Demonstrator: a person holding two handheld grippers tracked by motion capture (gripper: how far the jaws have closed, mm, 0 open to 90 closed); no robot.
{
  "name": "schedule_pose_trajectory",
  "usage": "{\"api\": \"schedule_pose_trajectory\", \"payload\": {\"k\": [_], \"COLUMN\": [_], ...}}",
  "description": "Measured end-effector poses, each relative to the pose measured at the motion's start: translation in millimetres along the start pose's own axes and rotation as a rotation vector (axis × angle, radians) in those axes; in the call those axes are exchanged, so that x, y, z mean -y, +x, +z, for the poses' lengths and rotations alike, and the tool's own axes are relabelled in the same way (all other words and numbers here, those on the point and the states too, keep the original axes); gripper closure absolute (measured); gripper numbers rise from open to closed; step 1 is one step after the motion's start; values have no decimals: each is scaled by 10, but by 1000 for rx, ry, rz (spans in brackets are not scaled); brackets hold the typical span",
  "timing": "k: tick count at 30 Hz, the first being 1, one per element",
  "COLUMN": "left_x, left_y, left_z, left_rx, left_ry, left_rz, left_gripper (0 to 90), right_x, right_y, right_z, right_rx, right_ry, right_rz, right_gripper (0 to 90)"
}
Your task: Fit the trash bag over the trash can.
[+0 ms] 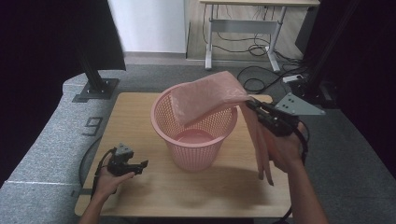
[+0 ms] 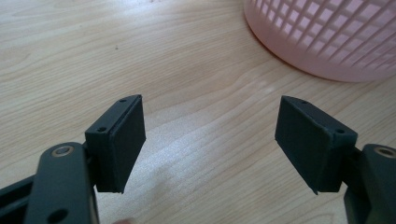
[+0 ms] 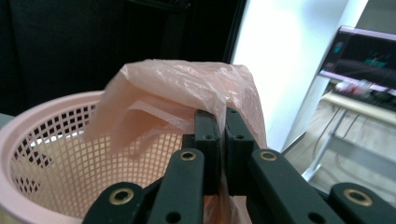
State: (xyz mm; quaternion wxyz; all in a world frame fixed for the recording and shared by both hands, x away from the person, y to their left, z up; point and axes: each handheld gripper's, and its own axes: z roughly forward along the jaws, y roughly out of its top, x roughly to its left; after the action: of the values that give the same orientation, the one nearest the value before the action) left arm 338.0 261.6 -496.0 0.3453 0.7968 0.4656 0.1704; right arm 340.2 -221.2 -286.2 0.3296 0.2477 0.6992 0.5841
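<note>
the right gripper (image 3: pixel 221 122) pinches a thin pink plastic bag (image 3: pixel 173 100) tight, up above a pink round basket with holes (image 3: pixel 42 154).

A thin pink plastic bag (image 1: pixel 210 93) drapes over the upright pink mesh basket (image 1: pixel 194 140), one end hanging outside its rim.

My left tongs (image 2: pixel 210 140) and right tongs (image 3: pixel 222 140) are black, with flat square pads, brass-ringed pivots and small screws. Behind the right tongs sits a grey triangular plate; black cables trail back.
</note>
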Motion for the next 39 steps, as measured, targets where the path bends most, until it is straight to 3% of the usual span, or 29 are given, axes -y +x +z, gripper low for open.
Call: {"api": "schedule_pose_trajectory", "payload": {"k": [8, 11, 14, 16, 20, 24, 31, 36, 39], "left_x": [2, 2, 3, 4, 6, 8, 10, 13, 7], "left_y": [4, 1, 0, -3, -1, 2, -6, -9, -3], "left_z": [-5, -4, 0, 3, 7, 1, 9, 7, -9], "left_rx": [2, 1, 0, -2, -4, -7, -8, -10, -14], "left_ry": [-2, 0, 0, 1, 2, 3, 7, 6, -5], "left_rz": [-3, 0, -1, 1, -2, -2, 1, 1, -6], "left_gripper": [242, 242, 243, 242, 242, 243, 243, 243, 243], "right_x": [261, 327, 398, 440, 518, 644, 1061, 1360, 1544], "right_y": [104, 129, 127, 130, 130, 115, 37, 39, 57], "right_z": [320, 344, 337, 300, 125, -39, -242, -243, -194], "right_rx": [-63, -98, -127, -123, -117, -101, -29, -12, 7], "right_ry": [44, 44, 55, 53, -13, -4, 86, 159, 219], "right_rz": [59, 75, 121, 129, 146, 169, 215, 230, 220], "right_gripper": [784, 741, 637, 541, 469, 361, 322, 327, 375]}}
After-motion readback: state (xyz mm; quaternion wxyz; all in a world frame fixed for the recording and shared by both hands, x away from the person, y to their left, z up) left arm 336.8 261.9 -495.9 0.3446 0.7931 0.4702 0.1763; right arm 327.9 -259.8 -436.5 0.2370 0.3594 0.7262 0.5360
